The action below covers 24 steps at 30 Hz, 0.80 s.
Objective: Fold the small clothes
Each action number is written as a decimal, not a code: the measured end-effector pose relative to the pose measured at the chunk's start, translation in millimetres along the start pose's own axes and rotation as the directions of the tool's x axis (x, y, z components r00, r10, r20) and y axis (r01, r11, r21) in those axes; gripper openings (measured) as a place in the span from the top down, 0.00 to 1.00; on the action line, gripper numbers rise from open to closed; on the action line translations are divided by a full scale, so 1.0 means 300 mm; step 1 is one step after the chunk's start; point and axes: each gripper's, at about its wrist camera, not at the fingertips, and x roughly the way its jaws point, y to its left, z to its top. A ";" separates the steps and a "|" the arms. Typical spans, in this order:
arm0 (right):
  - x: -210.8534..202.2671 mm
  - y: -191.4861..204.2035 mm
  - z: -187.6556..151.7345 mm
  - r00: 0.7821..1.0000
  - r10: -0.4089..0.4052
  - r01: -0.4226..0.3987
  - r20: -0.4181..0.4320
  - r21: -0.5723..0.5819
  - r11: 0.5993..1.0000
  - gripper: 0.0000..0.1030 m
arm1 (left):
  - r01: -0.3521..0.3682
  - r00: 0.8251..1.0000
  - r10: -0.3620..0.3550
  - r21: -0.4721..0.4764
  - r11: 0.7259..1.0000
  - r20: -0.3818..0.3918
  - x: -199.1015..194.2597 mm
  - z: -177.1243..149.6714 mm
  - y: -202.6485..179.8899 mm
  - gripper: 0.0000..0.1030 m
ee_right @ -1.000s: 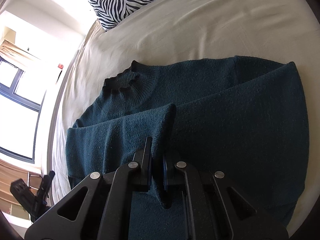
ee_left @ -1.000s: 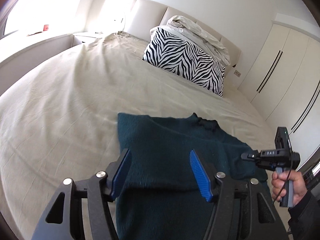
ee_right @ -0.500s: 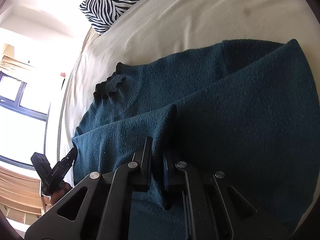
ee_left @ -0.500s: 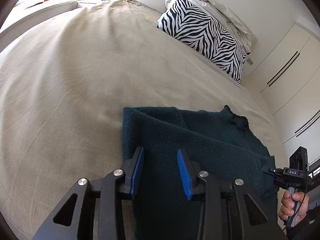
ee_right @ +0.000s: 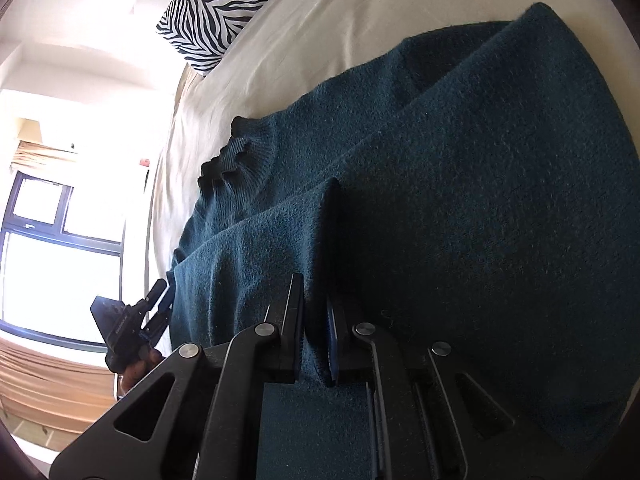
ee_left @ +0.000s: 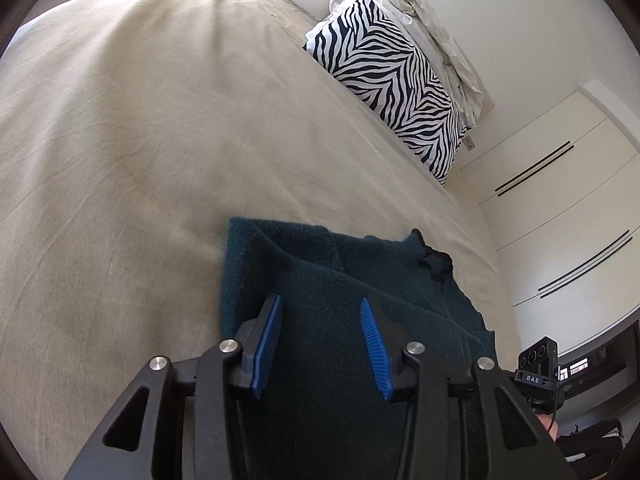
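Observation:
A dark teal knit sweater (ee_left: 332,280) lies partly folded on the beige bed (ee_left: 140,140), its ribbed collar (ee_left: 434,258) toward the far right. My left gripper (ee_left: 322,312) is open, its blue pads over the sweater's near left part, holding nothing. In the right wrist view the sweater (ee_right: 480,200) fills the frame, collar (ee_right: 228,160) at the left. My right gripper (ee_right: 316,296) is shut on a raised fold of the sweater. The left gripper (ee_right: 132,320) also shows at the left edge of that view.
A zebra-striped pillow (ee_left: 392,84) and a crumpled white sheet (ee_left: 440,28) lie at the head of the bed. White wardrobe doors (ee_left: 560,220) stand to the right. A bright window (ee_right: 48,248) is at the left in the right wrist view.
My left gripper moved to the sweater's left edge, narrowed, then widened again. My right gripper stays shut on the fold and has come closer over the sweater.

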 end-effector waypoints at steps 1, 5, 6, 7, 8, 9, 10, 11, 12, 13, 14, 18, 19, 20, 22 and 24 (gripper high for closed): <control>-0.001 0.002 -0.003 1.000 -0.003 0.003 0.003 -0.001 1.000 0.91 | 0.000 1.000 0.000 0.016 1.000 -0.008 -0.012 -0.023 -0.015 0.52; -0.009 0.016 -0.004 1.000 -0.026 0.026 0.013 -0.011 1.000 0.91 | -0.005 0.999 0.008 0.095 0.996 -0.032 -0.056 -0.119 -0.069 0.47; -0.007 0.023 -0.002 0.999 -0.036 0.036 0.015 -0.018 0.999 0.91 | -0.016 0.999 0.020 0.110 0.994 -0.035 -0.065 -0.141 -0.077 0.47; -0.009 0.027 0.001 0.999 -0.047 0.047 0.016 -0.025 0.999 0.91 | -0.025 0.999 0.029 0.118 0.993 -0.034 -0.074 -0.161 -0.082 0.47; -0.009 0.030 0.003 0.998 -0.055 0.055 0.020 -0.028 0.998 0.91 | -0.023 0.999 0.028 0.123 0.992 -0.038 -0.081 -0.178 -0.083 0.47; -0.007 0.031 0.006 0.998 -0.059 0.060 0.022 -0.028 0.998 0.91 | -0.021 0.998 0.028 0.129 0.991 -0.053 -0.083 -0.196 -0.084 0.47; -0.008 0.028 0.010 0.998 -0.061 0.062 0.023 -0.026 0.998 0.91 | -0.026 0.998 0.034 0.138 0.990 -0.061 -0.085 -0.214 -0.085 0.47; -0.007 0.023 0.013 0.998 -0.059 0.060 0.023 -0.019 0.998 0.91 | -0.029 0.998 0.038 0.147 0.989 -0.059 -0.091 -0.229 -0.083 0.47; -0.008 0.018 0.016 0.998 -0.054 0.054 0.023 -0.008 0.999 0.91 | -0.031 0.998 0.040 0.155 0.987 -0.058 -0.099 -0.243 -0.080 0.47; -0.009 0.014 0.019 0.998 -0.050 0.050 0.024 0.000 0.999 0.91 | -0.027 0.998 0.036 0.156 0.987 -0.059 -0.109 -0.252 -0.073 0.47; -0.012 0.011 0.020 0.998 -0.052 0.051 0.024 0.003 0.999 0.91 | -0.018 0.998 0.027 0.147 0.989 -0.060 -0.118 -0.257 -0.064 0.47; -0.046 0.007 0.017 0.995 -0.092 0.092 0.035 0.007 0.996 0.91 | -0.006 0.998 0.014 0.121 0.993 -0.062 -0.161 -0.261 -0.040 0.47; -0.058 0.011 0.014 0.993 -0.114 0.114 0.043 0.003 0.994 0.91 | -0.005 0.998 0.012 0.113 0.994 -0.060 -0.169 -0.255 -0.043 0.47; -0.071 0.017 0.010 0.990 -0.133 0.133 0.052 -0.002 0.991 0.91 | 0.002 0.999 0.004 0.107 0.994 -0.053 -0.182 -0.249 -0.046 0.47; -0.095 0.031 0.001 0.984 -0.160 0.162 0.074 -0.015 0.987 0.91 | 0.019 1.000 -0.018 0.093 0.995 -0.021 -0.206 -0.222 -0.052 0.42; -0.109 0.048 -0.007 0.984 -0.159 0.162 0.080 -0.026 0.986 0.91 | 0.036 0.999 -0.037 0.079 0.996 0.012 -0.218 -0.182 -0.056 0.39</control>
